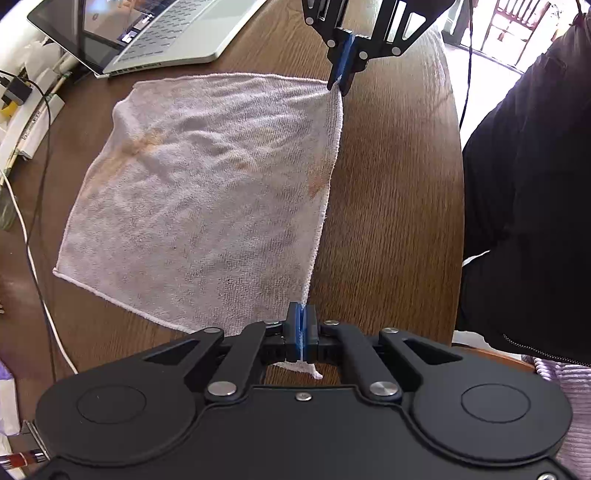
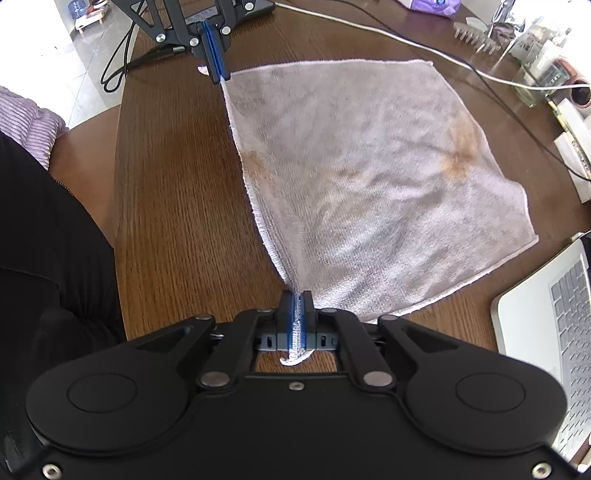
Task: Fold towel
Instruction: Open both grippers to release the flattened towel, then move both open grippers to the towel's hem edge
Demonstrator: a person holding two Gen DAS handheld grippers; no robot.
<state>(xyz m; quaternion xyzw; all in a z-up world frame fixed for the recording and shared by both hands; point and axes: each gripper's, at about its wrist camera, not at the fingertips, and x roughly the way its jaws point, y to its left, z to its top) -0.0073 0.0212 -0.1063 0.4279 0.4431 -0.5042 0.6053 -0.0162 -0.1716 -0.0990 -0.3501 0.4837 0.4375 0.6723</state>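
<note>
White stained cloth towel [image 1: 199,192] flat on brown wooden worktop [image 1: 388,184] | left claw [image 1: 302,334], right claw [image 2: 295,325] each pinched a near corner | far edge lay ahead

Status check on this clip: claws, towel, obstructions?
Left claw and right claw shut on near towel corners. Towel spread, unfolded. Laptop beyond far edge.

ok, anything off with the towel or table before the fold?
The towel has orange-brown stains: one near the edge stretched between the claws, another toward the far side. Both the left claw and right claw grip corners cleanly. Nothing looks spilled or damaged.
</note>
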